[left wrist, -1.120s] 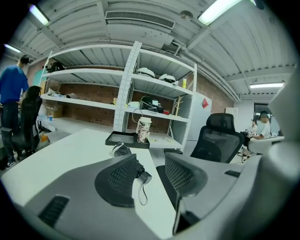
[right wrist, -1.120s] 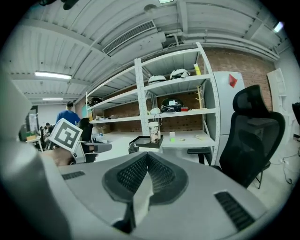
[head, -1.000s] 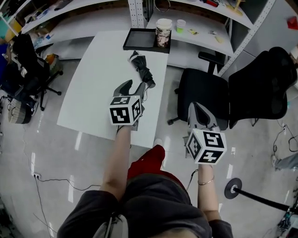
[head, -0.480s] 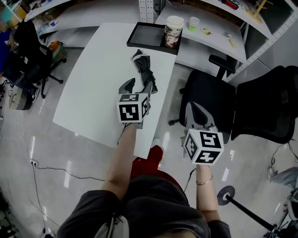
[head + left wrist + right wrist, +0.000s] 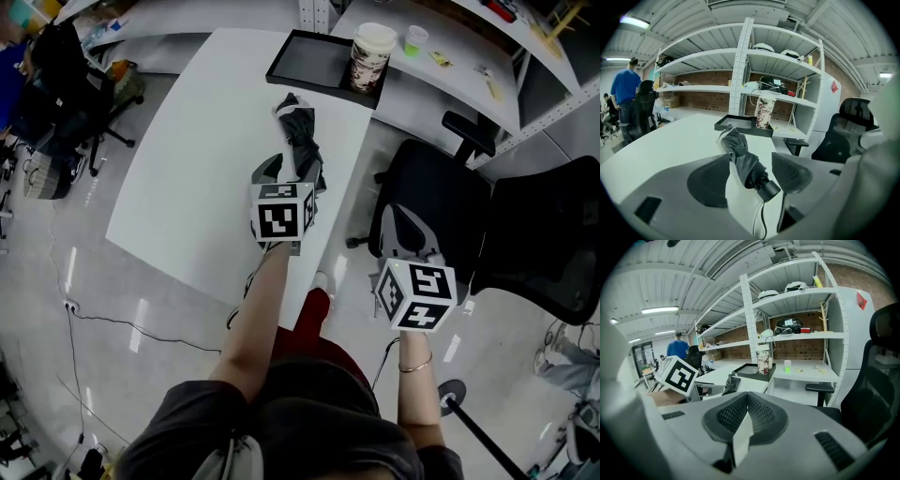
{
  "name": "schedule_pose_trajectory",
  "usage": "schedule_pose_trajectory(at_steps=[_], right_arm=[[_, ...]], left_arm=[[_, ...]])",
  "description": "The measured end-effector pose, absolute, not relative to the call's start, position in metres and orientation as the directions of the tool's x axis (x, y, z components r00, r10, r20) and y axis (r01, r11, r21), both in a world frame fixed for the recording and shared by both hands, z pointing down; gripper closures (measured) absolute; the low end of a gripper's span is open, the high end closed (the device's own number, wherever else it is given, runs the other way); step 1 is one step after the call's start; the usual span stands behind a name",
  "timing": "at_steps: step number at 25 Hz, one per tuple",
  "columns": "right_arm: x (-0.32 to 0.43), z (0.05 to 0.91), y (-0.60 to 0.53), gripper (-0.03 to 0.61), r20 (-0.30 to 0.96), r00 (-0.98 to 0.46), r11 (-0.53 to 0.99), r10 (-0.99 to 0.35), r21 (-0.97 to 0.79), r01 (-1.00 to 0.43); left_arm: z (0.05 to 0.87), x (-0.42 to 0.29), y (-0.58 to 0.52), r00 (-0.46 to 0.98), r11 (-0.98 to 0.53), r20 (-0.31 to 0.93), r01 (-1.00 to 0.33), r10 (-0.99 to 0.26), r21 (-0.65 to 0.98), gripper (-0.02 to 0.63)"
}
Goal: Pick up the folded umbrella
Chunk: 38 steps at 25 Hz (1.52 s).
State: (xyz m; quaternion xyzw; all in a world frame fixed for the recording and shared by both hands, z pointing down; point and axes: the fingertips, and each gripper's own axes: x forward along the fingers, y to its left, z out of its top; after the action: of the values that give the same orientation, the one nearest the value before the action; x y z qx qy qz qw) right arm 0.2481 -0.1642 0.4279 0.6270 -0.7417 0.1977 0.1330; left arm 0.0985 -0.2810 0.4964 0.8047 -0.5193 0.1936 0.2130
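Observation:
The folded black umbrella (image 5: 302, 141) lies on the white table (image 5: 197, 159) near its right edge, handle end toward me. In the left gripper view the umbrella (image 5: 743, 159) runs away from the camera, and its round handle cap and wrist strap sit low between the pads. My left gripper (image 5: 284, 174) is open with its jaws opening; the pads flank the handle end without pressing on it (image 5: 750, 180). My right gripper (image 5: 405, 230) hovers off the table over a black chair, shut on nothing (image 5: 747, 414). From its view the umbrella (image 5: 731, 383) shows small at the left.
A black tray (image 5: 309, 70) holds a tall paper cup (image 5: 371, 54) at the table's far end. A small green cup (image 5: 415, 37) stands on the shelf bench behind. Black office chairs (image 5: 450, 197) crowd the table's right side. A person in blue (image 5: 626, 91) stands far left.
Both grippers have moved forward and lower. The left one has closed in on the umbrella's handle end, and its jaws stand wider than before.

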Motion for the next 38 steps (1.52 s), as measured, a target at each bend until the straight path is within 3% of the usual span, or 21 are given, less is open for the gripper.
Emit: schedule_pose_trajectory(at_steps=[22,38], right_arm=[[0.225,0.442,-0.243,0.56,0.499,-0.241,0.208,-0.832,-0.12,-0.971],[0.215,0.451,-0.28,0.56,0.522,-0.262,0.234,-0.812,-0.12,-0.965]], left_arm=[[0.528,0.099,-0.35,0.254,-0.22,0.659,-0.966,-0.708,0.136,0.313],[0.551,0.105,-0.376,0.279,-0.25,0.702,-0.957,-0.655,0.147,0.313]])
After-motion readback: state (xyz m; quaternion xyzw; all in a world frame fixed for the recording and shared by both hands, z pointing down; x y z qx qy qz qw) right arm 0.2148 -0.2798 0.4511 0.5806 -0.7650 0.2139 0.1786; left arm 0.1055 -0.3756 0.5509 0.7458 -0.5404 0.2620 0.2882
